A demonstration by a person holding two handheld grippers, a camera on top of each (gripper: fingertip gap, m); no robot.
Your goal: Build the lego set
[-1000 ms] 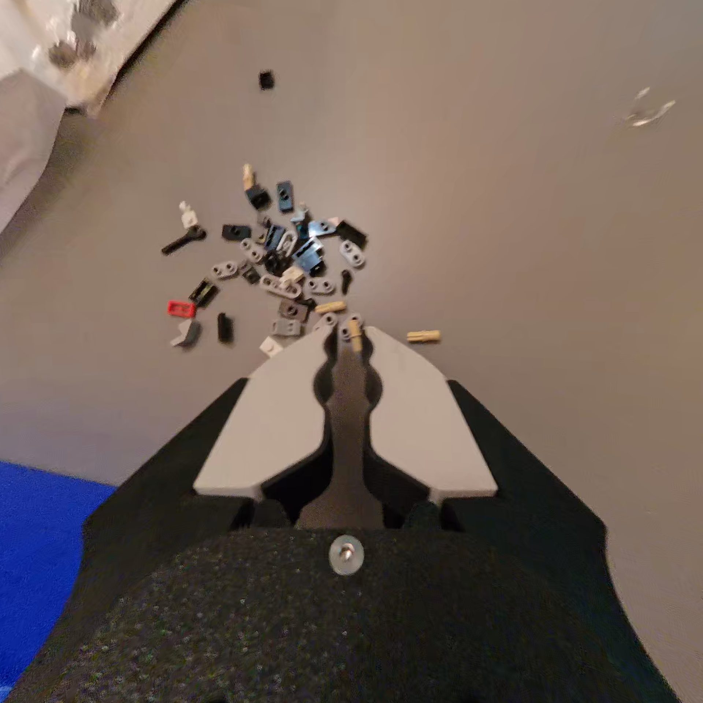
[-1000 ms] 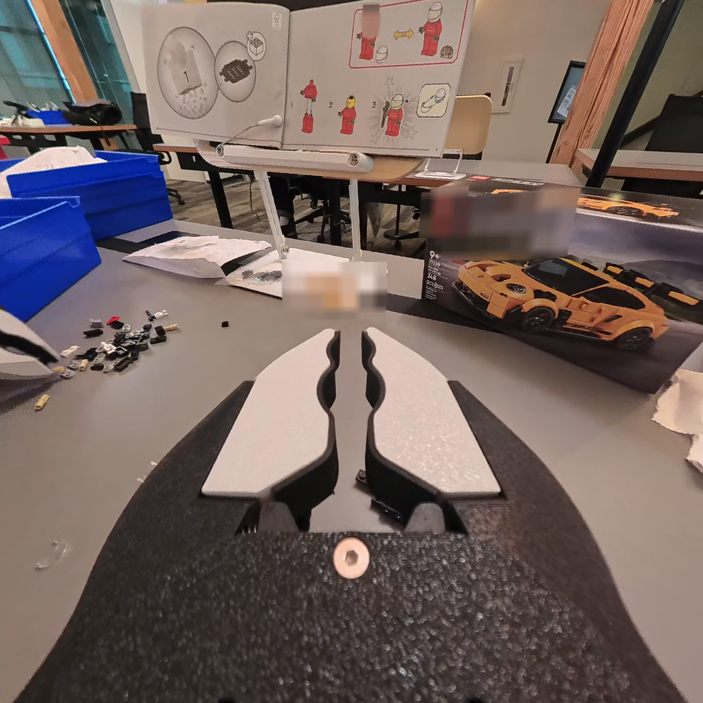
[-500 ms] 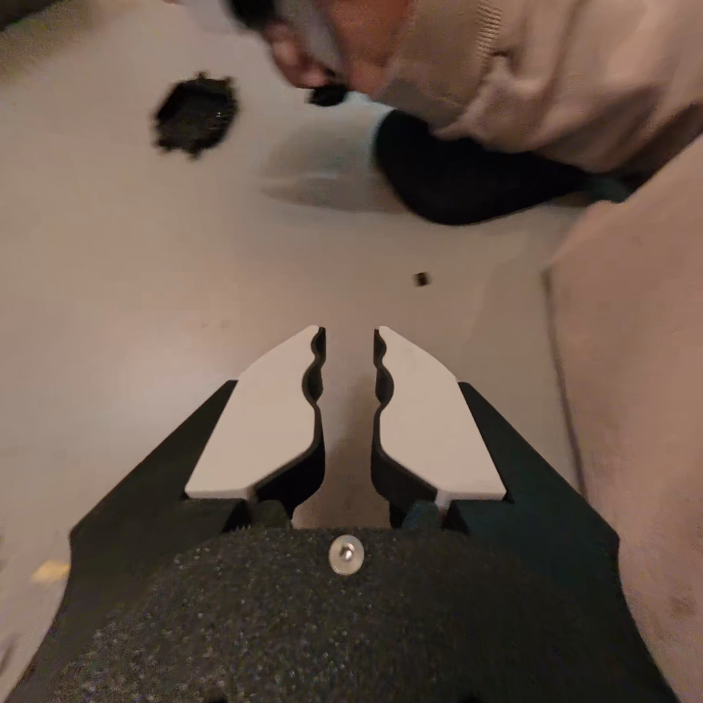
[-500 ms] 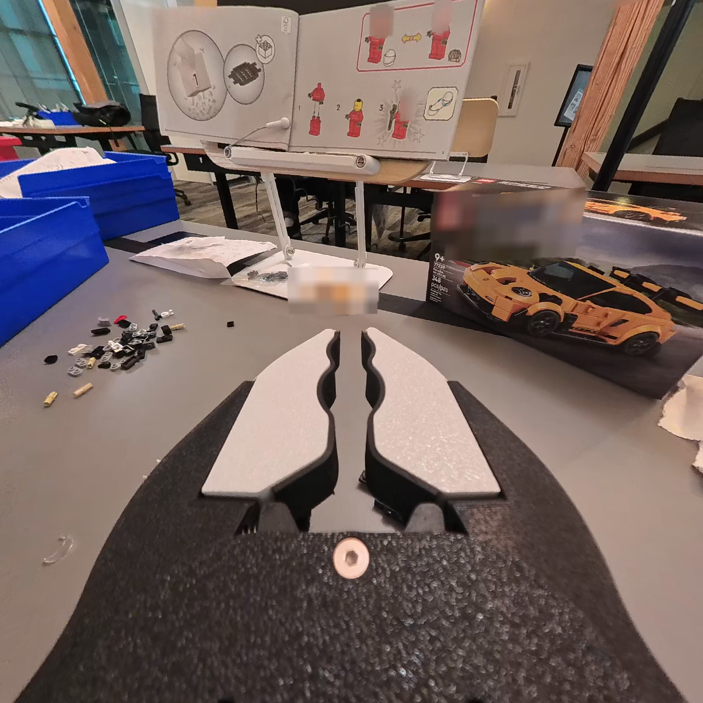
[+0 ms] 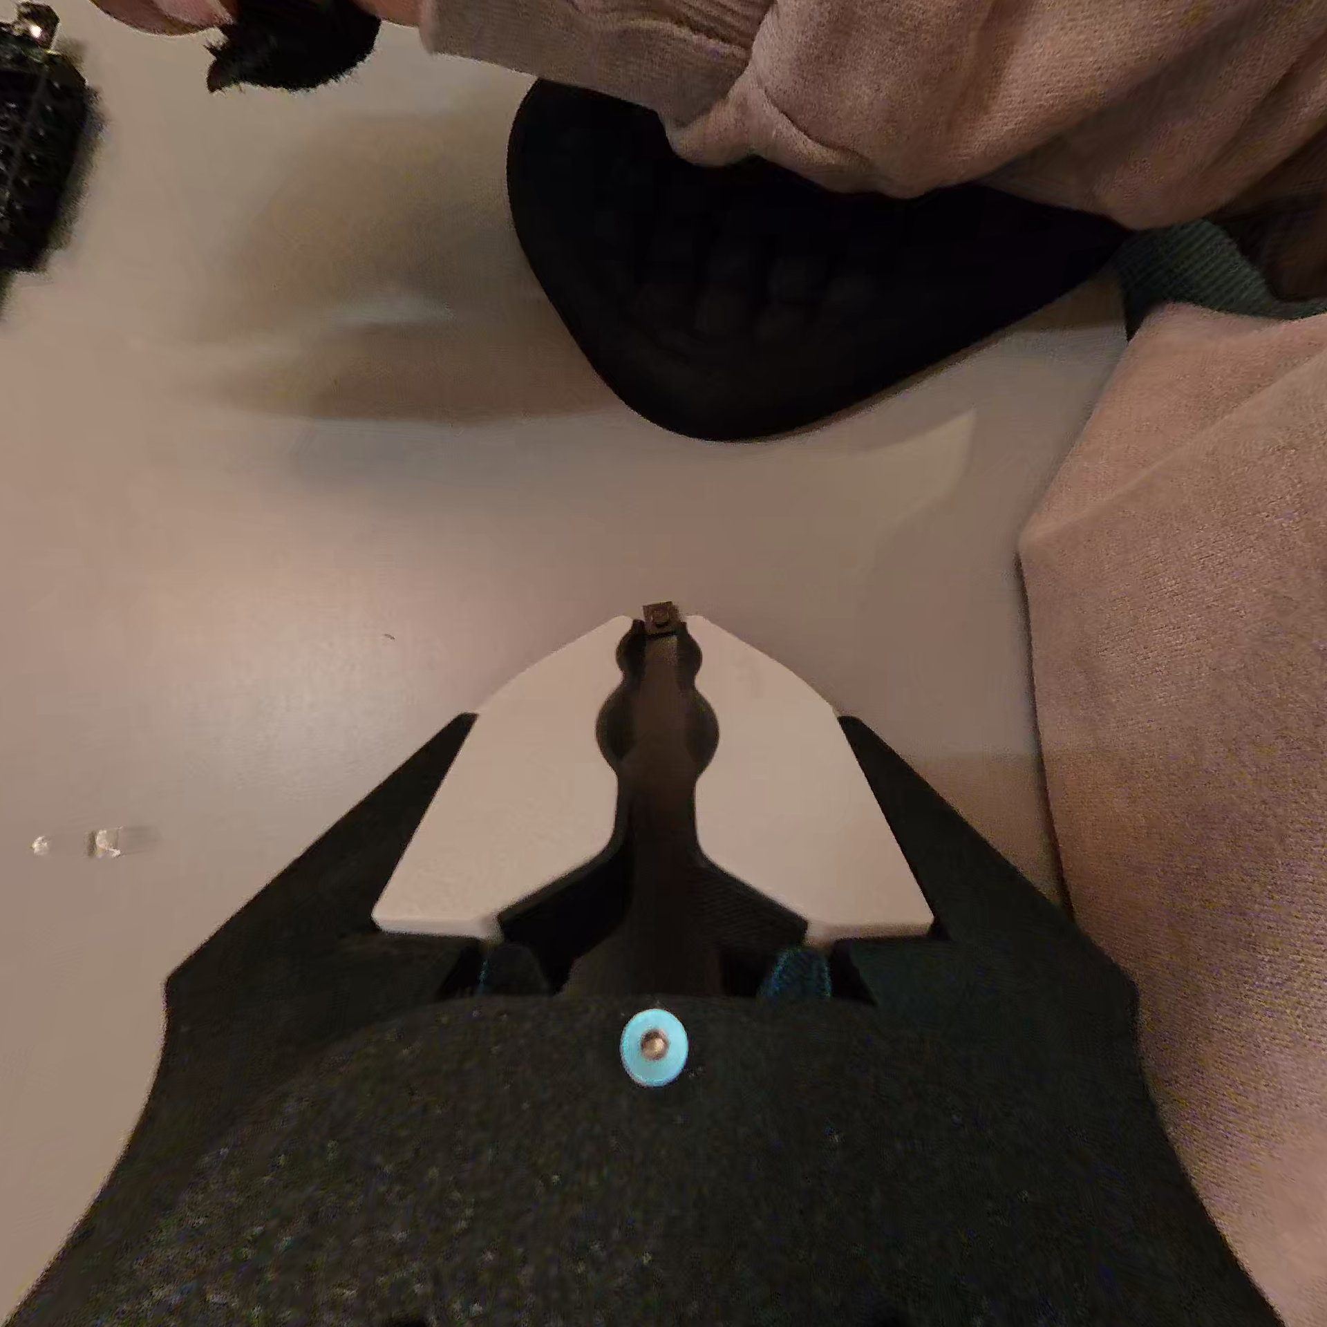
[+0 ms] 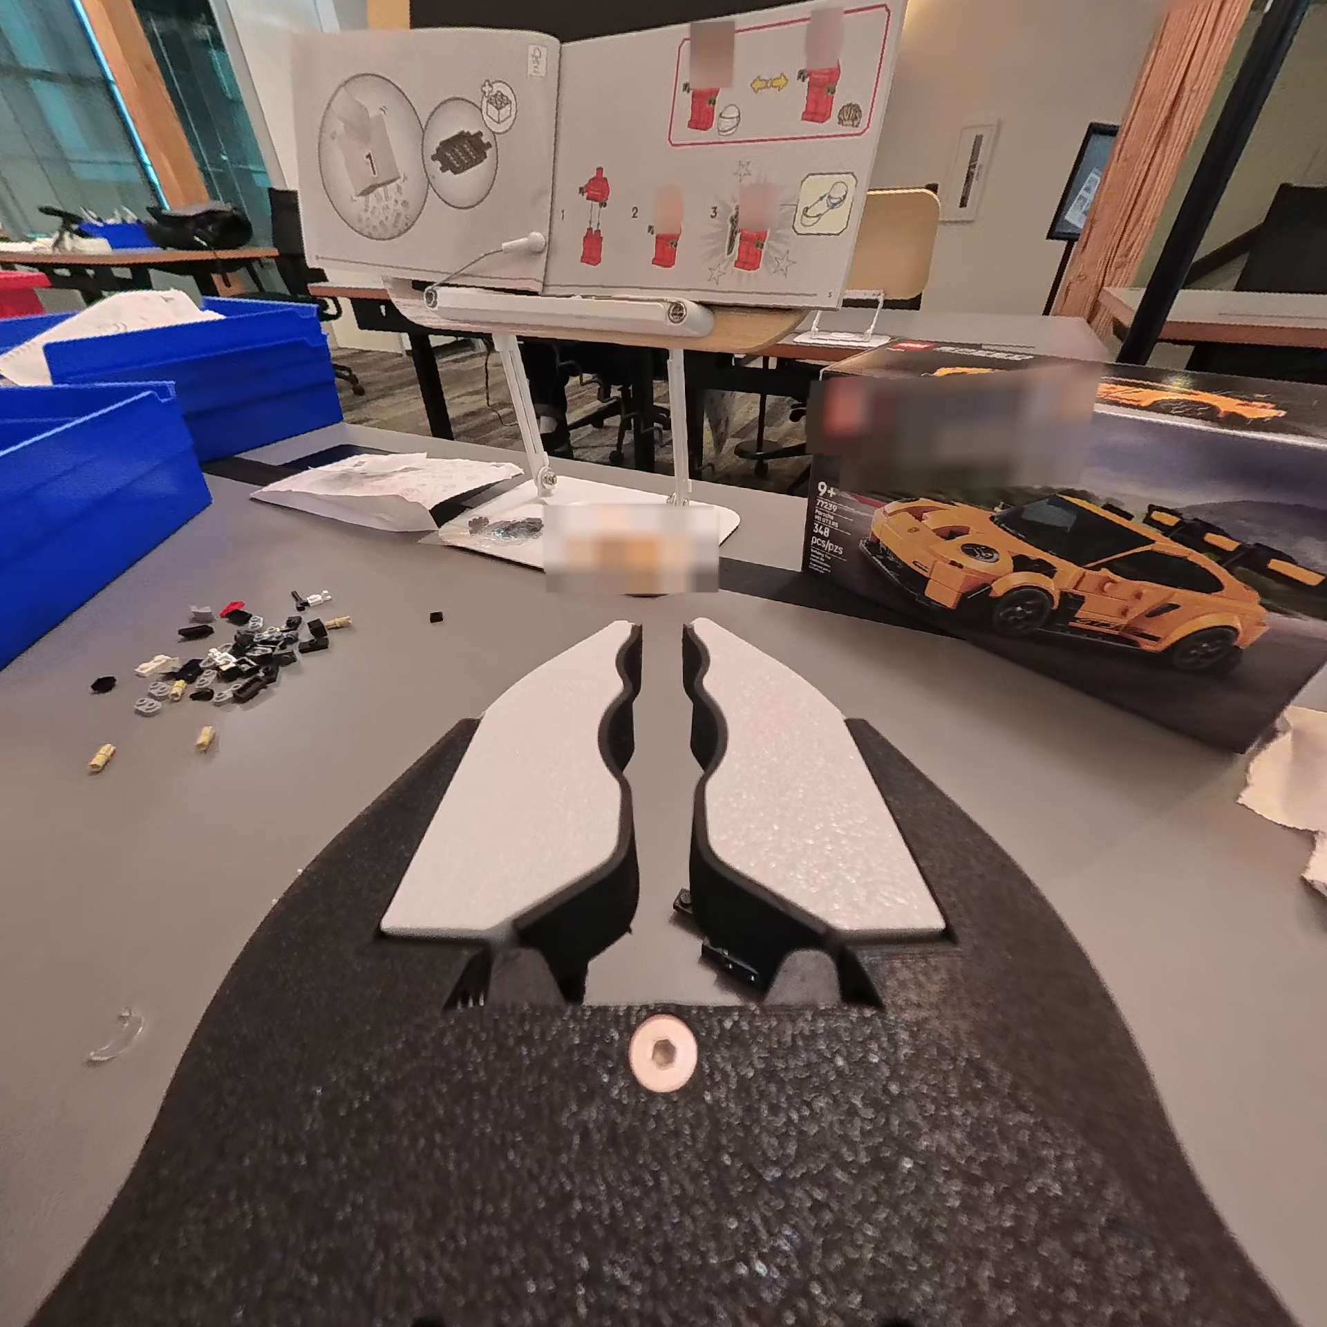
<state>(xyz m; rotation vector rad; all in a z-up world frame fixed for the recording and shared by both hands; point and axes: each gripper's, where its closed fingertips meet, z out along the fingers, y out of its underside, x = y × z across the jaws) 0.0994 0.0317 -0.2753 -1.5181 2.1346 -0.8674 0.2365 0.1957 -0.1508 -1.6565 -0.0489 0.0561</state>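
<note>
Across the grey table (image 6: 969,826), the biggest thing is the set's box (image 6: 1063,531) with an orange car pictured on it, lying to the right. Left of it an instruction booklet (image 6: 574,151) stands open on a white stand (image 6: 675,424), and blue bins (image 6: 93,459) line the left edge. Nearer, the right gripper (image 6: 659,632) hovers above the table with its fingers a narrow gap apart, nothing between them. A scatter of small lego pieces (image 6: 230,657) lies to its left, two tan pins (image 6: 205,738) a little apart from the heap. Over in the left wrist view, the left gripper (image 5: 662,623) points down at the table, its fingertips pinched on one tiny dark stud piece (image 5: 662,617), near a person's beige sleeve (image 5: 897,86).
</note>
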